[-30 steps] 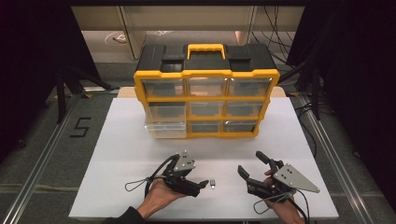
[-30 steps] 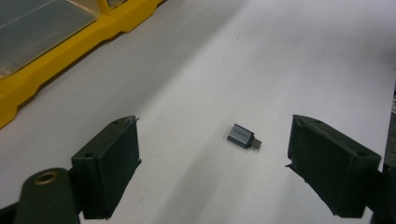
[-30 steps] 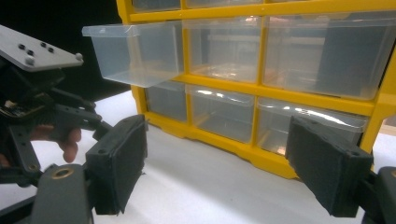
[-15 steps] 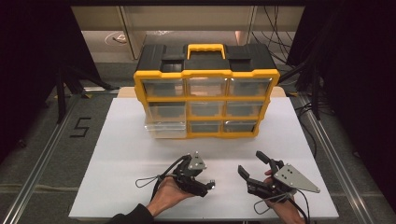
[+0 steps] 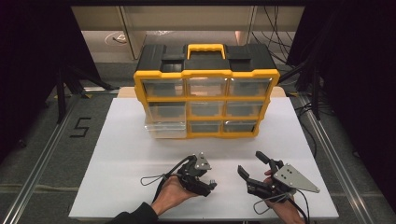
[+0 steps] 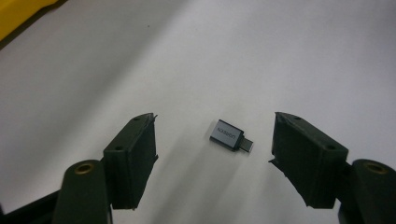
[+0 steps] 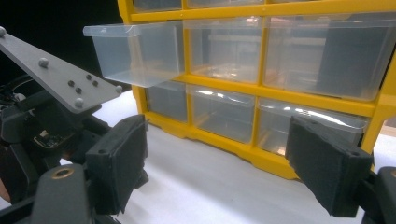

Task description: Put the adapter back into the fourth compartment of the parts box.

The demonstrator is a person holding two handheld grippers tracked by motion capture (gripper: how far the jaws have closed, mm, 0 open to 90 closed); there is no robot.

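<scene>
A small grey USB adapter (image 6: pixel 230 135) lies flat on the white table (image 5: pixel 121 154). My left gripper (image 6: pixel 214 122) points down over it, one jaw on each side. The jaws have just been closing, but neither pad touches the adapter. In the high view, the left gripper (image 5: pixel 209 183) is at the front middle, with the adapter (image 5: pixel 212 181) at its tip. My right gripper (image 5: pixel 250 162) rests open and holds nothing at the front right, facing the yellow and black drawer cabinet (image 5: pixel 205 93). One clear drawer (image 7: pixel 135 51) in the cabinet's left column is pulled out.
The cabinet stands at the back middle of the table, with its pulled-out drawer (image 5: pixel 163 127) sticking out toward me. In the right gripper view, the left gripper's grey plate (image 7: pixel 56 74) shows close by. Metal rails (image 5: pixel 42 158) run along both sides of the table.
My left gripper moved right across the table to the adapter and now straddles it, with its jaws narrower than before. The right gripper stayed still.
</scene>
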